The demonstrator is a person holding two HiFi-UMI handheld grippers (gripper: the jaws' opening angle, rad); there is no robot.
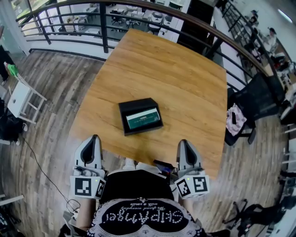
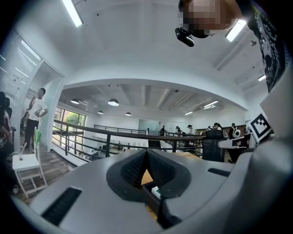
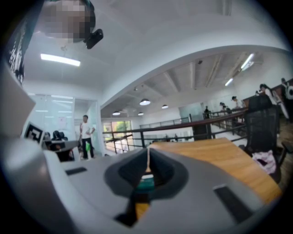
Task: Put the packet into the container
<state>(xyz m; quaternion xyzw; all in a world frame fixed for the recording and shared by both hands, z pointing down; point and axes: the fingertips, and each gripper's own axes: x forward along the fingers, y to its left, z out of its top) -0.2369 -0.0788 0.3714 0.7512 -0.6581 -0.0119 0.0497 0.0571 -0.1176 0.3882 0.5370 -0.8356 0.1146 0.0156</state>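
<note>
A black rectangular container (image 1: 140,115) sits in the middle of the wooden table (image 1: 185,78), and a green and white packet (image 1: 144,118) lies flat inside it. My left gripper (image 1: 95,139) hangs at the table's near edge, left of the container, jaws shut with nothing between them. My right gripper (image 1: 184,143) is at the near edge to the right, also shut and empty. In the left gripper view a corner of the container (image 2: 153,195) with the packet (image 2: 156,191) shows below the closed tips (image 2: 147,152). The right gripper view shows the packet (image 3: 147,182) just past its closed tips (image 3: 149,151).
A curved black railing (image 1: 138,9) runs round the table's far side. A black chair (image 1: 259,104) with pink cloth on it (image 1: 237,119) stands to the right. A white folding stool (image 1: 21,99) stands on the wood floor to the left. People stand in the background.
</note>
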